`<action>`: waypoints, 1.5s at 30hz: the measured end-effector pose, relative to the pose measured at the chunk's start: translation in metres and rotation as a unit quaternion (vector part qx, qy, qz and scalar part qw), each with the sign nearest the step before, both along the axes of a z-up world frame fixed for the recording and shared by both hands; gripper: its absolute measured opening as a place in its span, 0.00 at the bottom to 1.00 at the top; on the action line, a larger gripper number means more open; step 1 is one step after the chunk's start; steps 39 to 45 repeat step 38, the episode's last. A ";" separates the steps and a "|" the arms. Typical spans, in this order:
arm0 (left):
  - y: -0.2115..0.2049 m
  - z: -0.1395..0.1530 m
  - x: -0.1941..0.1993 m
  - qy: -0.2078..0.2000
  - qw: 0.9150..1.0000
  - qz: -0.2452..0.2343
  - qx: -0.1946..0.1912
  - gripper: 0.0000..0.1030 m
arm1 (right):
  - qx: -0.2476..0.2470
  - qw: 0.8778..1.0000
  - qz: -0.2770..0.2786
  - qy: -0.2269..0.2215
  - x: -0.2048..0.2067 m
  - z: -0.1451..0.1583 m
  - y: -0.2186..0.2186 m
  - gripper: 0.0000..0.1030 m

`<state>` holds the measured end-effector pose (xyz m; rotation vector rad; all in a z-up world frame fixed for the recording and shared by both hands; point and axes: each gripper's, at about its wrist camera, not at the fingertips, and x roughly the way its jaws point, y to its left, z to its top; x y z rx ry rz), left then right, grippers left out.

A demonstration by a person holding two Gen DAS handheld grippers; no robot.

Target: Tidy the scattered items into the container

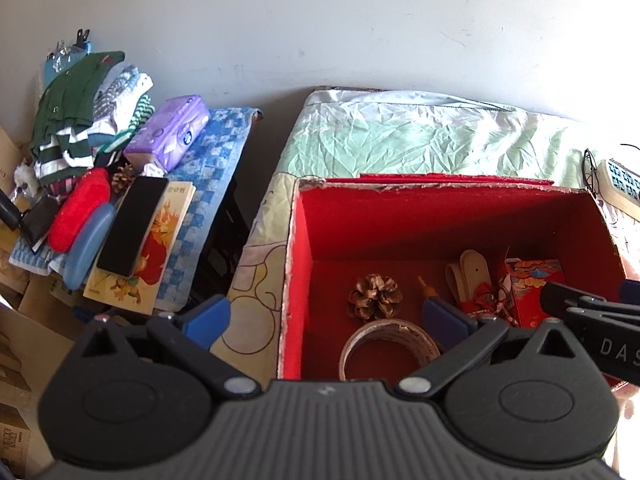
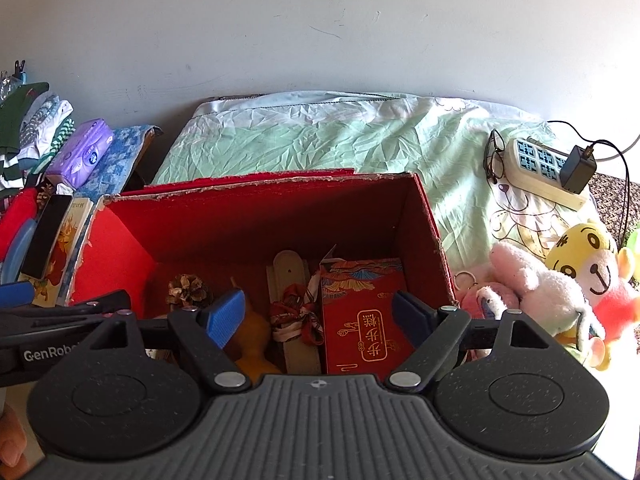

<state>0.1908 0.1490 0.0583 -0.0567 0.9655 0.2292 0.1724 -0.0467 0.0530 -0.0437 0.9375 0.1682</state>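
A red open box (image 1: 440, 216) (image 2: 280, 208) stands on the bed. Inside lie a pinecone (image 1: 375, 295) (image 2: 188, 290), a tape roll (image 1: 390, 342), a red packet (image 2: 366, 312) (image 1: 536, 284), a beige strip tied with ribbon (image 2: 292, 304) and a yellow gourd (image 2: 252, 340). My left gripper (image 1: 328, 318) is open and empty above the box's left wall. My right gripper (image 2: 320, 314) is open and empty above the box's inside. Each gripper shows at the edge of the other's view.
A side table at the left holds a book (image 1: 156, 248), a black case (image 1: 132, 224), a red pouch (image 1: 80, 208), tissues (image 1: 170, 130) and folded clothes (image 1: 80, 120). A power strip (image 2: 540, 172), glasses (image 2: 494, 156) and plush toys (image 2: 560, 292) lie on the bed at the right.
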 end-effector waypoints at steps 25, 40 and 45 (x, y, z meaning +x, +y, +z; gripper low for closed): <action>-0.004 -0.011 0.006 -0.015 1.000 -0.023 -0.008 0.99 | -0.006 1.000 -0.013 0.004 0.000 -0.006 -0.007 0.79; -0.010 -0.009 0.013 0.002 1.000 -0.019 -0.020 0.98 | 0.010 1.000 -0.019 0.007 0.000 -0.007 -0.014 0.78; -0.010 -0.009 0.013 0.002 1.000 -0.019 -0.020 0.98 | 0.010 1.000 -0.019 0.007 0.000 -0.007 -0.014 0.78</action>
